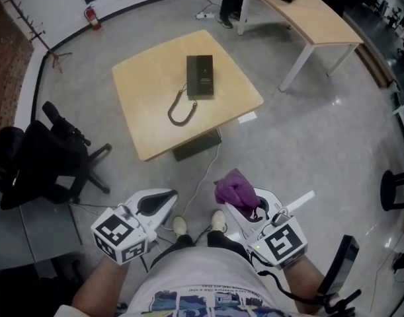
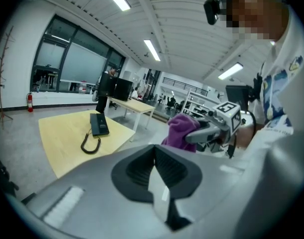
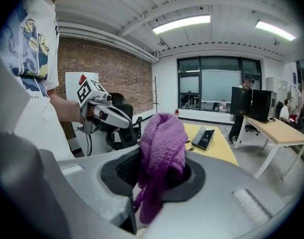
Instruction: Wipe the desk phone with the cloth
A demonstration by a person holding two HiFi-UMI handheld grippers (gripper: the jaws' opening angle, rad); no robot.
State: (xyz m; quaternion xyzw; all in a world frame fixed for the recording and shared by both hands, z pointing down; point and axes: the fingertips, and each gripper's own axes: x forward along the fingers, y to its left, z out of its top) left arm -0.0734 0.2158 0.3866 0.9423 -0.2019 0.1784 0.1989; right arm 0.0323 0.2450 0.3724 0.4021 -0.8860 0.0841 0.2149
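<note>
The black desk phone (image 1: 200, 76) lies on a square wooden table (image 1: 149, 78), its coiled cord (image 1: 180, 109) trailing toward me. I stand a few steps back from it. My right gripper (image 1: 239, 207) is shut on a bunched purple cloth (image 1: 233, 187), which sticks up out of its jaws (image 3: 161, 153). My left gripper (image 1: 163, 201) is shut and holds nothing; its jaws meet (image 2: 155, 159) with no gap. The left gripper view shows the phone (image 2: 98, 124) far ahead and the cloth (image 2: 180, 131) to the right. In the right gripper view the phone (image 3: 205, 137) lies behind the cloth.
A black office chair (image 1: 46, 154) stands at my left. A dark box (image 1: 196, 145) sits under the table's near edge, with a cable running across the floor to my feet. A second long desk (image 1: 314, 20) stands at the back right, a person beside it.
</note>
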